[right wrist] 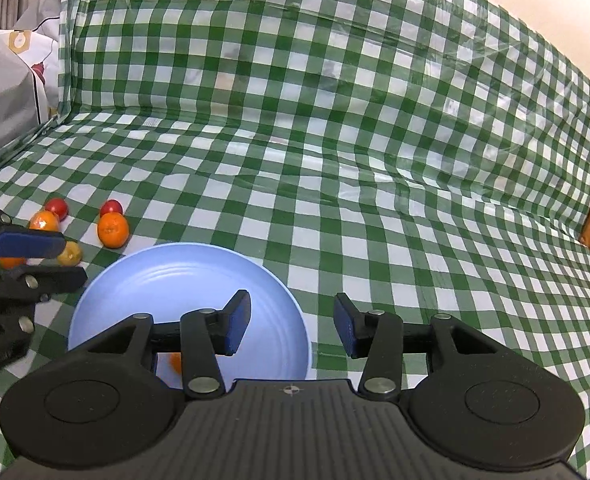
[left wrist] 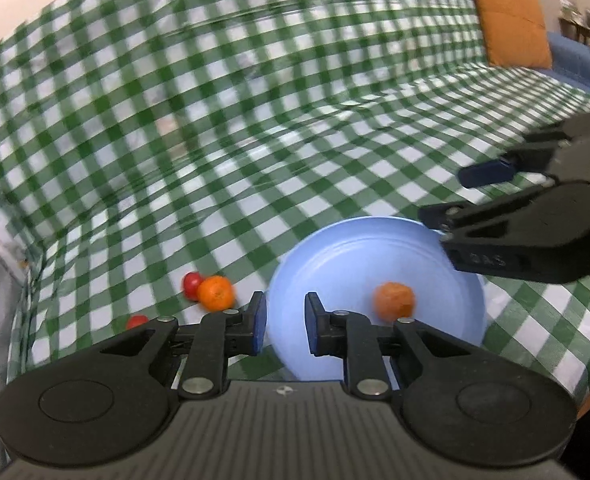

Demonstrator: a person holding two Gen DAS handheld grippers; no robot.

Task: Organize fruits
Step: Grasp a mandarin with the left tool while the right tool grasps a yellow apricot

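Observation:
A light blue plate [left wrist: 335,256] lies on the green checked cloth and holds one orange mandarin [left wrist: 393,301]. My left gripper [left wrist: 284,322] is open and empty, just above the plate's left rim. Left of the plate lie a mandarin [left wrist: 215,293] and two red tomatoes [left wrist: 191,284] [left wrist: 136,322]. In the right wrist view my right gripper [right wrist: 292,326] is open and empty over the right rim of the plate [right wrist: 167,276]. More fruits lie beyond the plate: a mandarin [right wrist: 113,230], red tomatoes [right wrist: 110,207] [right wrist: 56,208], an orange one [right wrist: 44,221] and a yellowish one [right wrist: 70,254].
The checked cloth covers a sofa seat and back [right wrist: 335,80]. An orange cushion [left wrist: 509,20] stands at the far right. A grey and white bag [right wrist: 7,80] sits at the left end. The right gripper's body [left wrist: 527,236] hangs over the plate's right rim.

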